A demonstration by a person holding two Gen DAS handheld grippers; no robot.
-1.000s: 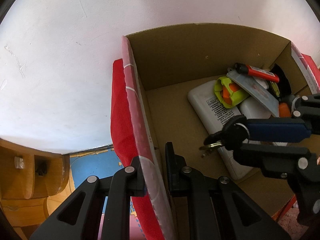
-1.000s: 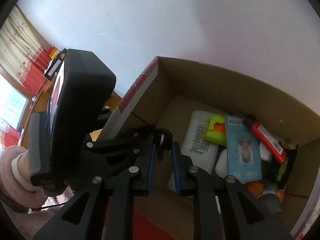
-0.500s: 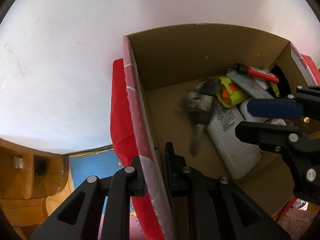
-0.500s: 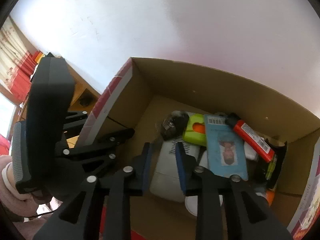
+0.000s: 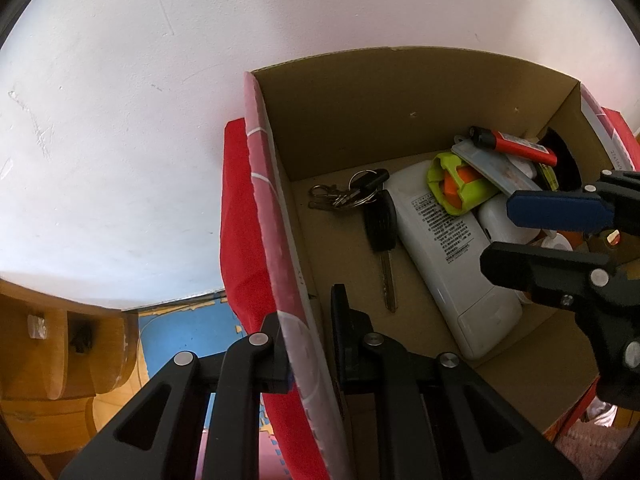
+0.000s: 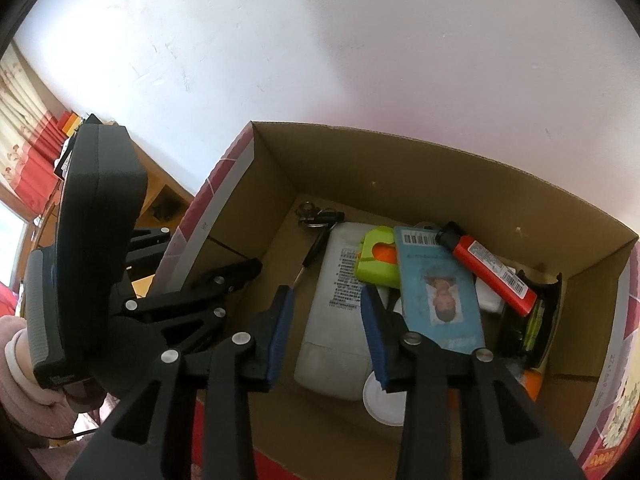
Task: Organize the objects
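Far left in the left wrist view: wooden furniture (image 5: 60,352) below a white wall (image 5: 120,120); blue floor mat (image 5: 180,340) beside it; red cloth (image 5: 240,240) under the box.

Left gripper (image 5: 310,344) clenched on the left wall of the cardboard box (image 5: 360,120), one finger outside, one inside; the wall is red-and-white printed on its outer face.

Inside the box, left to right: bunch of keys (image 5: 372,216) lying flat on the box floor near the back left corner, black-headed key with its blade pointing toward the camera, just beside the white remote (image 5: 448,248); lime-green and orange item (image 5: 456,184) resting on the remote's far end; pale blue card holder (image 6: 436,292) leaning over it, a photo card inside; red lighter (image 6: 492,268) at the back right; dark pouch (image 6: 532,316) against the right wall.

Right gripper (image 6: 328,332) released, nothing between its blue pads; its jaws have just been opening; it hangs over the remote, apart from the keys.

A pink sleeve (image 6: 24,392) at the left edge of the right wrist view.
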